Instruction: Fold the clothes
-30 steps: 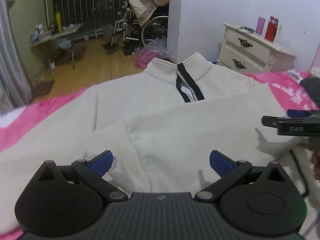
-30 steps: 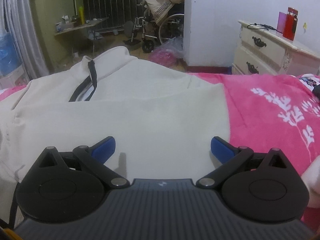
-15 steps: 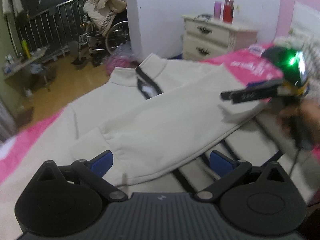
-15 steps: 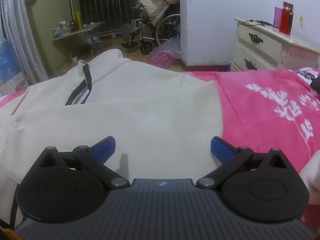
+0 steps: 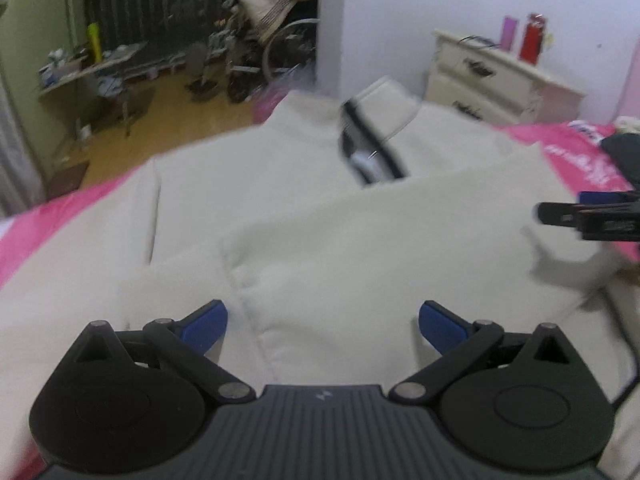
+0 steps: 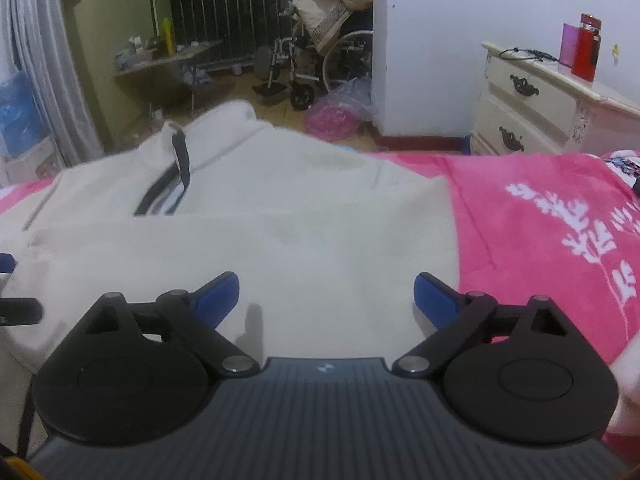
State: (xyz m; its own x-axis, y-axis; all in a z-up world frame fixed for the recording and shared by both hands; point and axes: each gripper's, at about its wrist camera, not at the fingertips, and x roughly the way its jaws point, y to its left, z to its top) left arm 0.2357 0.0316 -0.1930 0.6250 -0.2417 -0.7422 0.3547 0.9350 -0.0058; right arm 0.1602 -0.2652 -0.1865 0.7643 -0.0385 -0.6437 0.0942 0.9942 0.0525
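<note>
Cream sweatshirt (image 6: 304, 216) lies partly folded, dark zipper blurred; left gripper (image 5: 322, 322) and right gripper (image 6: 326, 294) gape, grasping nothing.

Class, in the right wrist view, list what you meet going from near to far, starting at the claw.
Right claw → cream pullover → pink plastic bag on the floor → wheelchair → dark railing.

Dim indoor light; left view motion-blurred, perhaps; fisheye-bent edges.
</note>
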